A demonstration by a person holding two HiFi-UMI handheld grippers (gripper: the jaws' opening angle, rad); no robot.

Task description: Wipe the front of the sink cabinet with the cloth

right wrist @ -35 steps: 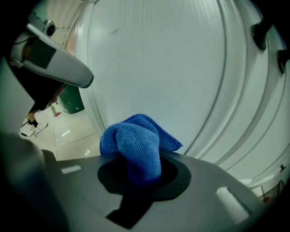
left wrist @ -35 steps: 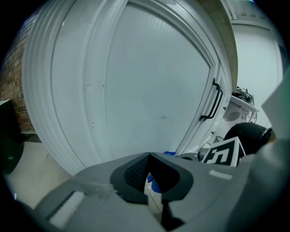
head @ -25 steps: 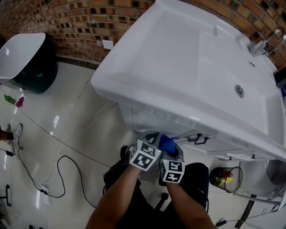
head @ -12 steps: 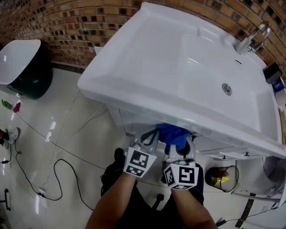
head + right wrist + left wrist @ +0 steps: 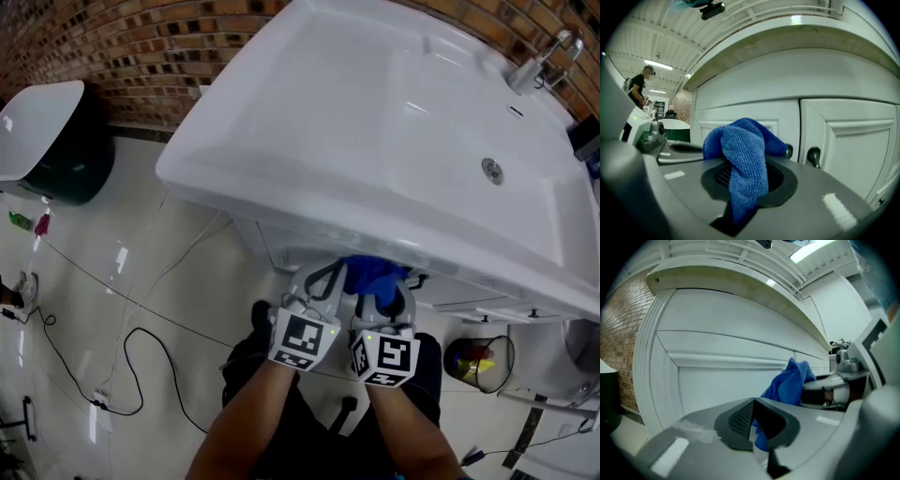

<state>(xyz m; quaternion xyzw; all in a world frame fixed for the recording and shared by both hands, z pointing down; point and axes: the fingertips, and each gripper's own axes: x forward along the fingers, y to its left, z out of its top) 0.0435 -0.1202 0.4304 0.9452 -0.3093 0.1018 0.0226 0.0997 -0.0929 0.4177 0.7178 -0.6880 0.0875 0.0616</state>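
The white sink [image 5: 394,122] tops a white cabinet whose panelled front [image 5: 722,376] fills both gripper views. A blue cloth [image 5: 740,154] is bunched in my right gripper [image 5: 745,180], which is shut on it close to the cabinet door [image 5: 843,140] and its two dark knobs [image 5: 813,154]. From the head view the cloth [image 5: 370,277] sits just under the sink's front lip. My left gripper [image 5: 753,416] is beside it, pads together, a sliver of blue showing below them. Both grippers [image 5: 317,281] [image 5: 380,295] are side by side under the lip.
A brick wall [image 5: 122,47] runs behind. A white-topped dark basin [image 5: 52,131] stands at the left. Cables [image 5: 112,309] lie across the glossy floor. A small waste bin [image 5: 478,361] stands at the lower right. A faucet [image 5: 544,56] is on the sink. A person [image 5: 640,89] stands far off.
Both grippers and the cloth have risen from lower on the cabinet front to just beneath the sink's lip, then shifted slightly right. The right gripper keeps its hold on the cloth.
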